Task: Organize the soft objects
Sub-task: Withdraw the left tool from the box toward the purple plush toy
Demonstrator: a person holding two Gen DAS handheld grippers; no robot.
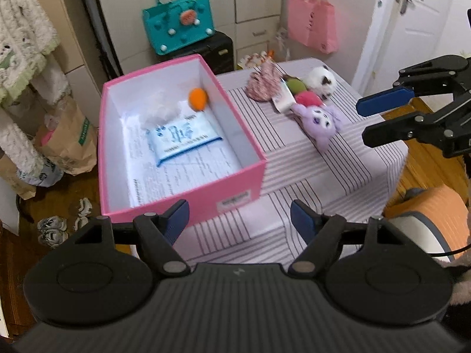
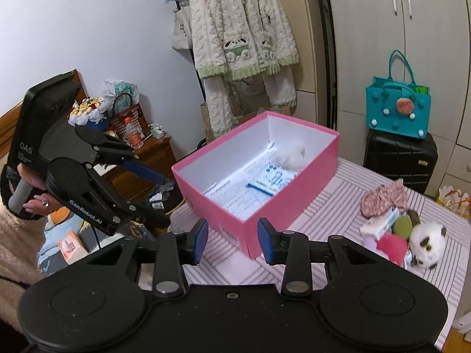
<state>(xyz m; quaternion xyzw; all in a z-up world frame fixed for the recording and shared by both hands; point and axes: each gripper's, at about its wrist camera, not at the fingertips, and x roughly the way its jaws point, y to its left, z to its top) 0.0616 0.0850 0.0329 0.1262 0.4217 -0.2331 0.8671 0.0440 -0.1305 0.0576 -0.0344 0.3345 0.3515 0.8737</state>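
Note:
An open pink box (image 1: 235, 182) (image 2: 215, 194) stands on the striped cloth (image 1: 294, 158). It holds an orange soft ball (image 1: 197, 97), a white fluffy piece (image 1: 160, 108) (image 2: 290, 157), a tissue pack (image 1: 184, 139) (image 2: 270, 182) and printed sheets. To its right lies a pile: a purple plush (image 1: 319, 123), a white-and-brown plush (image 1: 321, 81) (image 2: 428, 239), a pink ball (image 1: 307, 98) (image 2: 393, 245), a green ball (image 1: 295, 85) (image 2: 401, 226) and a patterned cloth (image 1: 263, 83) (image 2: 382, 198). My left gripper (image 1: 240, 214) (image 2: 164, 197) is open and empty by the box's near corner. My right gripper (image 2: 232, 235) (image 1: 365, 120) is open and empty, right of the pile.
A teal bag (image 1: 176, 26) (image 2: 397, 108) sits on a black suitcase (image 2: 399, 158) behind the table. A pink bag (image 1: 313, 23) hangs on the cupboard near a white door (image 1: 421, 29). Paper bags (image 1: 67, 141) and shoes (image 1: 53, 229) lie on the floor at left. A fleece robe (image 2: 241, 38) hangs behind the box.

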